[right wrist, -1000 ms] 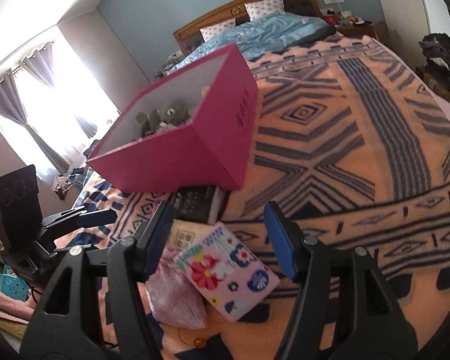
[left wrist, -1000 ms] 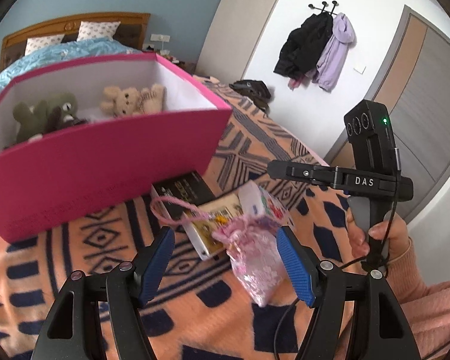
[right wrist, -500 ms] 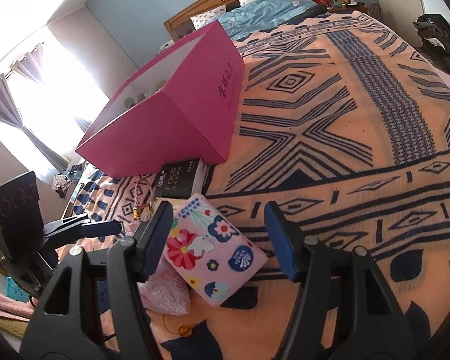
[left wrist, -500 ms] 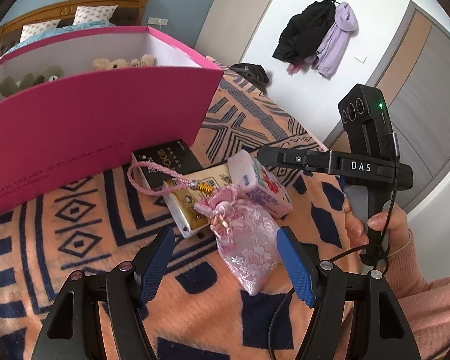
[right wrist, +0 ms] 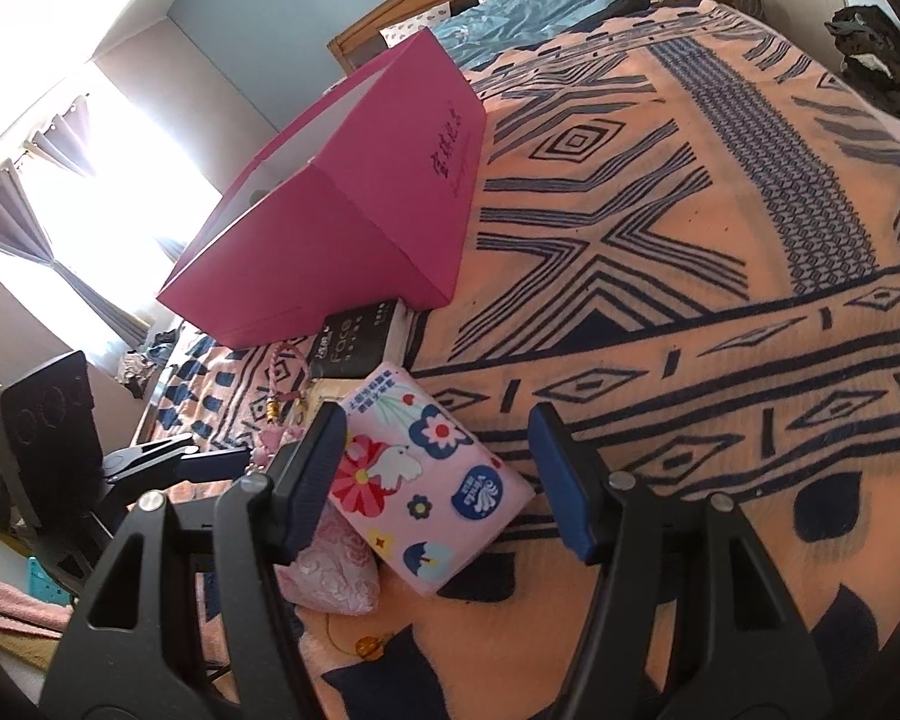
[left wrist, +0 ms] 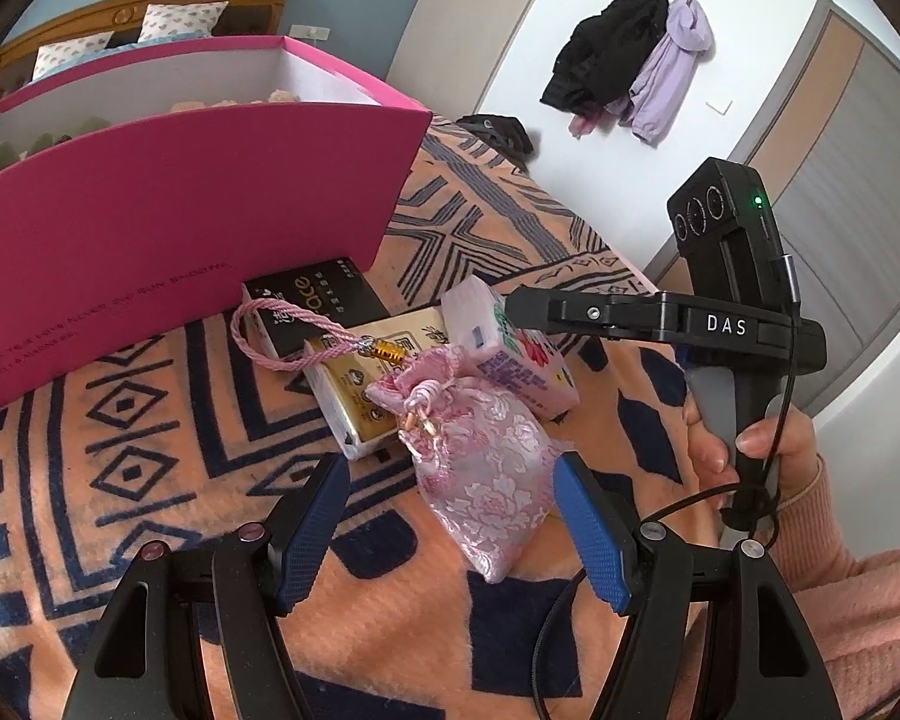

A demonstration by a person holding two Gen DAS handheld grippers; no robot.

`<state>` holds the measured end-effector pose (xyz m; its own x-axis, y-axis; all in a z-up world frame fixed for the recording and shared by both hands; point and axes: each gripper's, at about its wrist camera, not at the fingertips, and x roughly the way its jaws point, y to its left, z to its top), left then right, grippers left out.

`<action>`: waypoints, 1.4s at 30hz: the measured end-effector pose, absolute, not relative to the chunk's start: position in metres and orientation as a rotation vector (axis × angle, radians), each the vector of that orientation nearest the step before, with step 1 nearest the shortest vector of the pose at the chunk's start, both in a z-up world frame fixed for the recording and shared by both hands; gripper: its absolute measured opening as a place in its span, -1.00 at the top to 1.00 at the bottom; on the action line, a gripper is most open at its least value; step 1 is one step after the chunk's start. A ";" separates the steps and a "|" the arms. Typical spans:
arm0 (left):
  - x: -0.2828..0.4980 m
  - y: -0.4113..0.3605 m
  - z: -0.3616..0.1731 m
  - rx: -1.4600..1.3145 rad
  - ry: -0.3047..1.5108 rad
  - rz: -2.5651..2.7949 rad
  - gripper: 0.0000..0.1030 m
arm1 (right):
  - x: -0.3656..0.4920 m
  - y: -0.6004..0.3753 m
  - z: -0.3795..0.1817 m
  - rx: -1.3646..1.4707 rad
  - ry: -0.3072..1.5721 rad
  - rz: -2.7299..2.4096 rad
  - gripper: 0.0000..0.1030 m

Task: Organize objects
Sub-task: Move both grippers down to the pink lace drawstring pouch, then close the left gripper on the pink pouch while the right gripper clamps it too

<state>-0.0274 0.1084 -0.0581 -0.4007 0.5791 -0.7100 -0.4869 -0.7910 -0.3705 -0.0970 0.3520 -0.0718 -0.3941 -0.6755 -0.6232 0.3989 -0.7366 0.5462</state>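
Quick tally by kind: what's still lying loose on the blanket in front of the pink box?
Tissue packs: 3 – black, gold, floral pink
Brocade pouch: 1
Total: 4 loose, none gripped; left gripper and right gripper both open.

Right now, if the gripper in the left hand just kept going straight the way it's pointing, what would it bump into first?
Most likely the pink brocade pouch. It lies on the blanket right ahead of the open left gripper, its lower end already reaching between the blue pads. Depth is hard to judge, but nothing else stands in front of it.
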 end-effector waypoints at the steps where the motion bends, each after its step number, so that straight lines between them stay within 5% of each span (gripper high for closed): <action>1: -0.027 0.109 -0.059 -1.171 -0.136 2.193 -0.38 | -0.097 0.351 -0.073 1.164 -0.407 -2.144 -0.26; 7: -0.024 0.111 -0.059 -1.171 -0.140 2.171 -0.35 | -0.094 0.349 -0.076 1.174 -0.423 -2.121 -0.26; 18: -0.028 0.108 -0.061 -1.168 -0.174 2.163 0.04 | -0.083 0.340 -0.073 1.178 -0.396 -2.084 -0.26; 39: -0.025 0.104 -0.072 -1.197 -0.188 2.139 0.05 | -0.061 0.335 -0.040 1.071 -0.255 -2.148 -0.26; 42: -0.024 0.106 -0.073 -1.203 -0.187 2.132 0.21 | -0.052 0.324 -0.035 1.048 -0.201 -2.125 -0.26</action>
<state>-0.0237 0.1056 -0.0734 -0.3477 0.6169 -0.7061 -0.4844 -0.7630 -0.4281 -0.0522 0.3237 -0.0348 -0.3874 -0.6822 -0.6201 0.5541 -0.7099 0.4348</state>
